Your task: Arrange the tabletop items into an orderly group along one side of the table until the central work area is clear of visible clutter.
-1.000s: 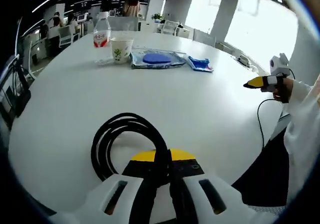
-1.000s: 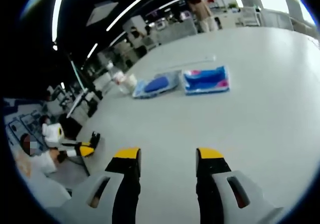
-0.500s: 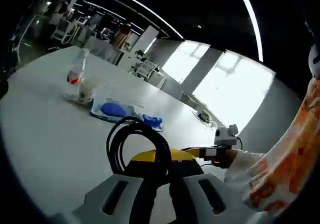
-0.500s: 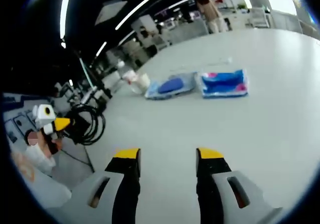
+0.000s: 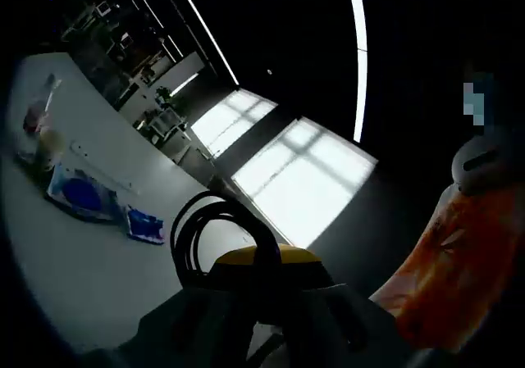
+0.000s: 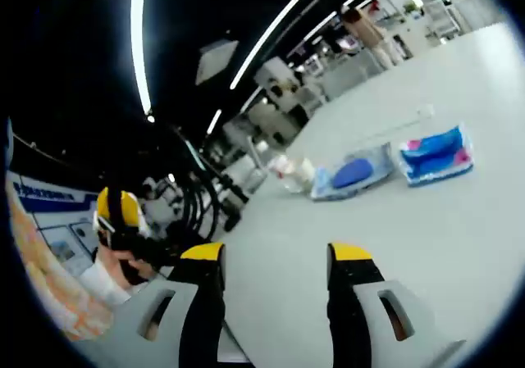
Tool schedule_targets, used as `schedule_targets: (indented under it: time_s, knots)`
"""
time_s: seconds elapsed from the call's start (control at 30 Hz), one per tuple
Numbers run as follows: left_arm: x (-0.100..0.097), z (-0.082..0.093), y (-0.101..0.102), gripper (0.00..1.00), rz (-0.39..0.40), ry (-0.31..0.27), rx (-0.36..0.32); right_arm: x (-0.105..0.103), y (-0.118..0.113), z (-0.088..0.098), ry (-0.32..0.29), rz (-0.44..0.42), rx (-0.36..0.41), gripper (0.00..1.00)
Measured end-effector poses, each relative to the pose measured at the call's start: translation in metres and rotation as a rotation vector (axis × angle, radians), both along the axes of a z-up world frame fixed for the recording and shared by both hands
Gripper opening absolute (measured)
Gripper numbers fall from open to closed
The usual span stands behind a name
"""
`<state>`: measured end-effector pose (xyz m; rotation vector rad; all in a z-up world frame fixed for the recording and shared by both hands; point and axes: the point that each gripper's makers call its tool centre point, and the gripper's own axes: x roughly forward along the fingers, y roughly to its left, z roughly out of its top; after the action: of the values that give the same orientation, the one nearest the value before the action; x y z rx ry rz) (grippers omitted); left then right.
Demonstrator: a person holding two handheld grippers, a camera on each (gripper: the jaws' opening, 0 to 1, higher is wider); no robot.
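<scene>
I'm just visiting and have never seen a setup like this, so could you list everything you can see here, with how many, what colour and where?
table: one, white, large, under everything
black cable coil: one, looped, clamped in the left gripper, lifted off the table
water bottle: one, clear with a red label, at the far end of the row of items
paper cup: one, white, beside the bottle
clear pouch with a blue object inside: one, next to the cup
blue and pink packet: one, at the near end of the row
left gripper: one, yellow tips, shut on the cable
right gripper: one, yellow tips, open, holding nothing
person's sleeve: one, orange patterned
</scene>
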<state>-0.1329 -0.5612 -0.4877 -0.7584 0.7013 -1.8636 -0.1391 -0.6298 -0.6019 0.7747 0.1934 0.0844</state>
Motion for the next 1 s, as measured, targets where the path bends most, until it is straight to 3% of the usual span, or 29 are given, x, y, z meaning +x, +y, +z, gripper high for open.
schedule_targets:
  time_s: [0.1, 0.13, 0.23, 0.3, 0.4, 0.5, 0.6, 0.67, 0.7, 0.8, 0.93, 1.0]
  knots:
    - [-0.006, 0.008, -0.001, 0.03, -0.043, 0.052, -0.051, 0.002, 0.007, 0.019, -0.107, 0.027, 0.107, 0.48]
    - [-0.008, 0.011, -0.001, 0.03, -0.056, 0.067, -0.063, 0.003, 0.008, 0.024, -0.145, 0.026, 0.179, 0.49]
    - [-0.009, 0.019, 0.000, 0.03, -0.066, 0.107, -0.105, 0.001, 0.008, 0.030, -0.205, 0.017, 0.293, 0.49]
    - [-0.005, 0.023, 0.002, 0.03, -0.066, 0.140, -0.126, -0.002, 0.009, 0.038, -0.260, 0.010, 0.347, 0.54]
    - [-0.003, 0.029, 0.004, 0.03, -0.070, 0.165, -0.151, -0.005, 0.017, 0.054, -0.324, 0.055, 0.502, 0.62]
    - [-0.011, 0.031, 0.003, 0.03, -0.111, 0.169, -0.151, -0.003, 0.032, 0.067, -0.357, 0.131, 0.530, 0.68]
    - [-0.023, 0.032, 0.002, 0.03, -0.165, 0.190, -0.165, 0.005, 0.054, 0.069, -0.338, 0.220, 0.530, 0.67]
    - [-0.029, 0.031, 0.001, 0.03, -0.180, 0.181, -0.167, 0.009, 0.069, 0.063, -0.303, 0.278, 0.515, 0.61]
    - [-0.031, 0.029, 0.000, 0.03, -0.179, 0.166, -0.162, 0.012, 0.068, 0.064, -0.316, 0.263, 0.533, 0.58]
    - [-0.029, 0.018, -0.002, 0.03, -0.153, 0.142, -0.122, 0.005, 0.072, 0.073, -0.361, 0.301, 0.611, 0.34]
    - [-0.017, 0.017, 0.006, 0.04, -0.113, 0.177, -0.130, -0.002, 0.065, 0.069, -0.353, 0.300, 0.627, 0.13]
    - [-0.009, 0.004, 0.008, 0.04, -0.072, 0.139, -0.082, -0.002, 0.052, 0.065, -0.352, 0.242, 0.609, 0.10]
